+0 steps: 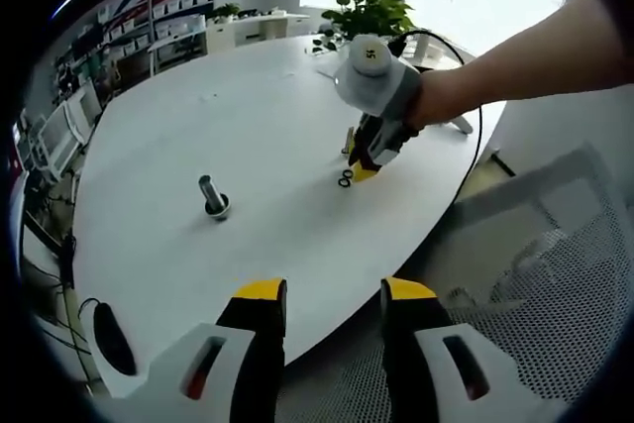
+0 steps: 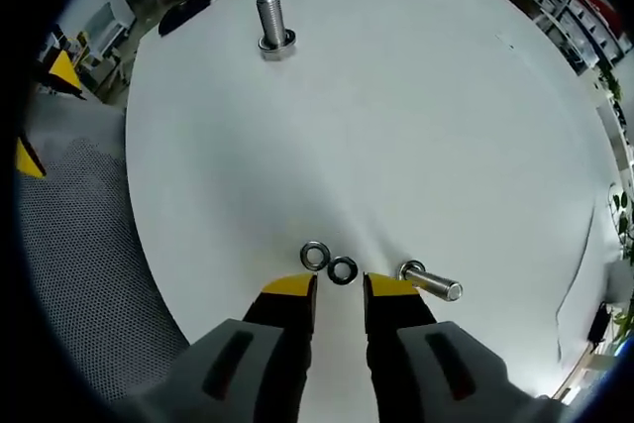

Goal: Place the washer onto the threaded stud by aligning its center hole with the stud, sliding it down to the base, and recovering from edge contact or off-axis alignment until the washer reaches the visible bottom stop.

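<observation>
Office interior; round white counter (image 2: 416,126).
Right gripper (image 2: 340,287): fingers parted, empty, lowered to the counter just short of two small metal washers (image 2: 329,264) lying flat and touching, ring-shaped with dark centre holes; apparently lining up a pick.
Loose bolt (image 2: 432,281): on its side, just beside the right finger.
Threaded stud (image 2: 271,21): upright on its base, well apart across the counter, bare.
Left gripper (image 1: 334,296): fingers parted, empty, held off the counter edge over a mesh chair (image 1: 555,274).
</observation>
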The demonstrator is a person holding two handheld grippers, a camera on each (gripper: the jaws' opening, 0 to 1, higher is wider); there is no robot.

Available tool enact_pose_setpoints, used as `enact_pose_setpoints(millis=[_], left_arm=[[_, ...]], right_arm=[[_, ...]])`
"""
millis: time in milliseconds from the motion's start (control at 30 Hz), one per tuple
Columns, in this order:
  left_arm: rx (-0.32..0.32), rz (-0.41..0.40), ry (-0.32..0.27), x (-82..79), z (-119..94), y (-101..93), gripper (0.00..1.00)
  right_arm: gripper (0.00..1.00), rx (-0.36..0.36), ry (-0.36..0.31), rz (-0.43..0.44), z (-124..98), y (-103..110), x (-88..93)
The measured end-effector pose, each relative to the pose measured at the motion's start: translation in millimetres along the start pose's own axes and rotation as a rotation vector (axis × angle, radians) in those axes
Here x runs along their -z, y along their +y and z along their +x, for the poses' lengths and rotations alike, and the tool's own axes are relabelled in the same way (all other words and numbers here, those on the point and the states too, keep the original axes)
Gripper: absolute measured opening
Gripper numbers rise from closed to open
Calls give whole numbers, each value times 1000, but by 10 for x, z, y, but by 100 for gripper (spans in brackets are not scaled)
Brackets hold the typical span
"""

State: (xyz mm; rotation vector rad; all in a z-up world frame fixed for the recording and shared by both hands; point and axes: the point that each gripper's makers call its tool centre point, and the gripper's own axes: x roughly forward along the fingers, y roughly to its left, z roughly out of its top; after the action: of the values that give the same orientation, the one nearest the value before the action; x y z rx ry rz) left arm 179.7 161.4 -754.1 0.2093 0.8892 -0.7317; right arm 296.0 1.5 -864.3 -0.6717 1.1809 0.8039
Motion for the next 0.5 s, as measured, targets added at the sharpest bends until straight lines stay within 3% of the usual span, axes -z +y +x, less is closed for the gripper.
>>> enact_pose_setpoints(millis=[233, 500], left_arm=[[-5, 0, 8, 18, 6, 10, 36], [-9, -11, 11, 28, 9, 30, 36]], right_arm=[[19, -15, 9, -24, 37, 24, -3], [16, -31, -36, -19, 35, 28, -24]])
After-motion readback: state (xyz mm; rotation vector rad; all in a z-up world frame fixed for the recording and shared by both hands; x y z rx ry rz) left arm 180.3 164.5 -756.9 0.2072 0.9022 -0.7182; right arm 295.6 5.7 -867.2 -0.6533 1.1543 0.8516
